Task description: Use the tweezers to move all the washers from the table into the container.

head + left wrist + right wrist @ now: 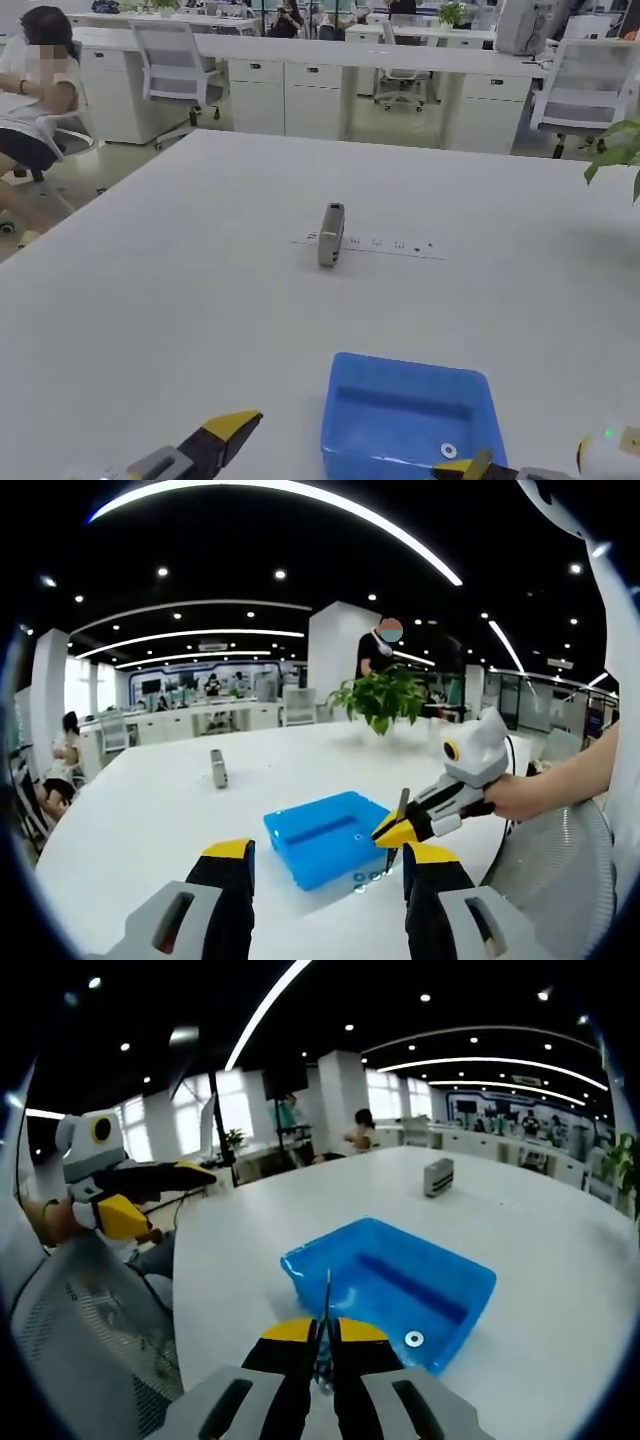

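A blue container (352, 398) sits near the front of the white table, with one washer (448, 451) lying on its floor. In the right gripper view the same washer (413, 1338) lies near the container's (460, 1285) right wall. My right gripper (322, 1335) is shut on thin tweezers (328, 1295), whose tips point over the near rim. The left gripper view shows the tweezers (403, 802) and container (325, 845) from the side. My left gripper (330, 865) stands open, nothing between its fingers, left of the container. A row of small washers (378, 243) lies farther back.
A grey block (330, 234) stands mid-table beside the row of washers. A potted plant (617, 150) leans in at the right edge. Desks and office chairs (172, 62) stand beyond the table; a person (35, 85) sits at far left.
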Demonstrator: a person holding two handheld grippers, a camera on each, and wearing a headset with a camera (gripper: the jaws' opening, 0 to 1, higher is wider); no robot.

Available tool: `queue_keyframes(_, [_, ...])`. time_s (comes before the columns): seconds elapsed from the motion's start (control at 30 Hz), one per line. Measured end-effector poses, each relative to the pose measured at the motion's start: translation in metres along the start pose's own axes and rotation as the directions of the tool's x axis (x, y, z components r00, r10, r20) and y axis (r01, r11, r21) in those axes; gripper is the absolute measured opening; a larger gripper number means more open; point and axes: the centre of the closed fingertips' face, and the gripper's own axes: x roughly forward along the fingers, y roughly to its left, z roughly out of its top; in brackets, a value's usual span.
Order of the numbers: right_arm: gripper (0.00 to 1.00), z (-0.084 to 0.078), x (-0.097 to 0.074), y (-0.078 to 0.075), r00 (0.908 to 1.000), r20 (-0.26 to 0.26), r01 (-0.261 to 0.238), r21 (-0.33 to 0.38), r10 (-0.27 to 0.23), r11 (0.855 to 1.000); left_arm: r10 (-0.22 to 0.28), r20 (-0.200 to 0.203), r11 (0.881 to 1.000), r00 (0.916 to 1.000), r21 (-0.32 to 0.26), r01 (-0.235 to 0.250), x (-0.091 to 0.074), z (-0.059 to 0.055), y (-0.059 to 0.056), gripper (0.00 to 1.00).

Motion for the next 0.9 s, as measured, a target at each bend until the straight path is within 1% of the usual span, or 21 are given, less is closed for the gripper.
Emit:
queue_keyframes(0.03, [0.03, -0.0001, 0.0005, 0.0, 1.0, -0.004, -0.001, -0.005, 0.001, 1.0, -0.003, -0.003, 1.0, 1.0, -0.002, 0.003, 0.0003, -0.0006, -0.0004, 0.59])
queue_keyframes(0.1, [0.03, -0.0061, 0.003, 0.0021, 0.9994, -0.032, -0.015, -0.015, 0.014, 1.0, -0.007, -0.006, 1.0, 1.0, -0.002, 0.007, 0.0008, -0.0011, -0.0009, 0.59])
queue_keyframes(0.13, [0.03, -0.0039, 0.0029, 0.0032, 0.9997, -0.018, -0.016, -0.016, 0.016, 1.0, -0.009, -0.007, 1.0, 0.9999, -0.002, 0.009, 0.001, -0.0011, -0.0012, 0.59])
queue_keyframes(0.2, [0.03, -0.0045, 0.0034, 0.0044, 0.9994, -0.029, -0.017, -0.035, 0.016, 0.999, -0.012, -0.008, 1.0, 0.9999, -0.002, 0.012, 0.0012, -0.0014, -0.0018, 0.59])
queue_keyframes(0.27, [0.03, -0.0045, 0.0038, 0.0048, 0.9993, -0.036, -0.009, -0.071, 0.007, 0.997, -0.012, -0.01, 1.0, 0.9999, 0.0, 0.012, 0.0013, -0.0017, -0.0017, 0.59])
queue_keyframes(0.47, [0.03, -0.0048, 0.0029, 0.0045, 0.9993, -0.039, -0.002, -0.086, -0.002, 0.996, -0.011, -0.01, 1.0, 0.9999, -0.003, 0.011, 0.0014, -0.0019, -0.0014, 0.59])
queue_keyframes(0.6, [0.03, -0.0048, 0.0027, 0.0017, 0.9991, -0.041, 0.009, -0.105, -0.013, 0.994, -0.01, -0.013, 1.0, 0.9999, -0.001, 0.01, 0.0016, -0.0023, -0.0012, 0.59])
queue_keyframes(0.7, [0.03, -0.0047, 0.0029, 0.0035, 0.9993, -0.036, 0.001, -0.088, -0.004, 0.996, -0.01, -0.014, 1.0, 0.9999, -0.002, 0.01, 0.0017, -0.0024, -0.0012, 0.59])
queue_keyframes(0.83, [0.03, -0.0048, 0.0025, 0.0027, 0.9993, -0.036, 0.006, -0.097, -0.009, 0.995, -0.008, -0.015, 1.0, 0.9998, -0.001, 0.008, 0.0017, -0.0029, -0.001, 0.59])
queue_keyframes(0.9, [0.03, -0.0049, 0.0031, 0.0038, 0.9995, -0.032, -0.003, -0.087, 0.0, 0.996, -0.006, -0.015, 1.0, 0.9999, 0.0, 0.006, 0.0016, -0.0028, -0.0007, 0.59])
